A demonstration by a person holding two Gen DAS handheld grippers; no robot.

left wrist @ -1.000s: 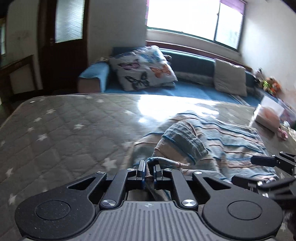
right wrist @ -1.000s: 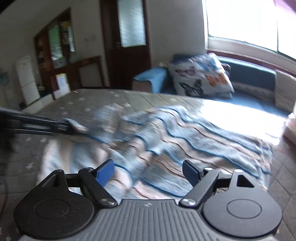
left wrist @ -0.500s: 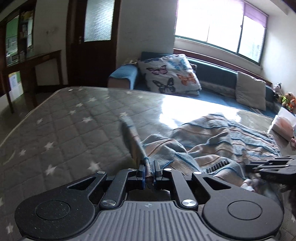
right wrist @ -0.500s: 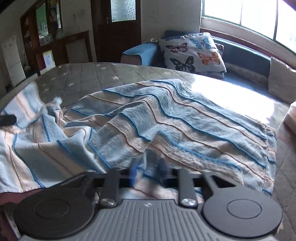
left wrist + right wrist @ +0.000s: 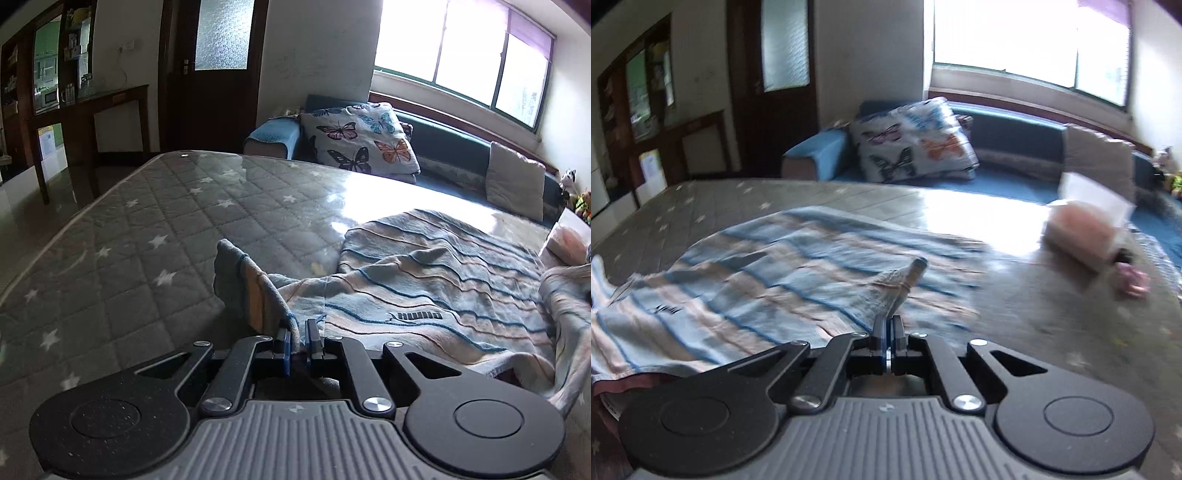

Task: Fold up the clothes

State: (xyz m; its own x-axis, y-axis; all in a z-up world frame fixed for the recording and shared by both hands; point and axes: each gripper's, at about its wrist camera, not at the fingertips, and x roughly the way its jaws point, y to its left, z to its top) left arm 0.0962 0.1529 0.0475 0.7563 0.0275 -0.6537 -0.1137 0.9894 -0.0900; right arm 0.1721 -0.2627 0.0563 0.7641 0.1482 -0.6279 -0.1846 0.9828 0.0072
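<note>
Two grippers each pinch the same striped garment (image 5: pixel 424 291), one at each side.

From the left wrist view, the left gripper (image 5: pixel 297 341) has its blue-tipped fingers (image 5: pixel 283 345) pressed close on a bit of the cloth. That bit sticks up in a small peak right in front of the tips. From there the garment spreads away to the right over the mattress (image 5: pixel 166 236), which is grey with white stars. The cloth has blue, tan and pale stripes and a small dark logo (image 5: pixel 415 316). It lies on the right half of the mattress, and its near part hangs at the near edge. The left half of the mattress shows bare quilting. Past the far edge sits a butterfly pillow (image 5: pixel 364 138) on a blue couch (image 5: pixel 454 147) under a bright window (image 5: pixel 461 59).

From the right wrist view, the picture is a little blurry. The right gripper (image 5: pixel 888 347) is shut tight on another bit of the garment (image 5: pixel 768 280), and a thin peak of cloth pokes up ahead of the tips. The cloth spreads to the left from there. Near the right edge of the mattress (image 5: pixel 1052 321) sits a pale box (image 5: pixel 1082 229).
</note>
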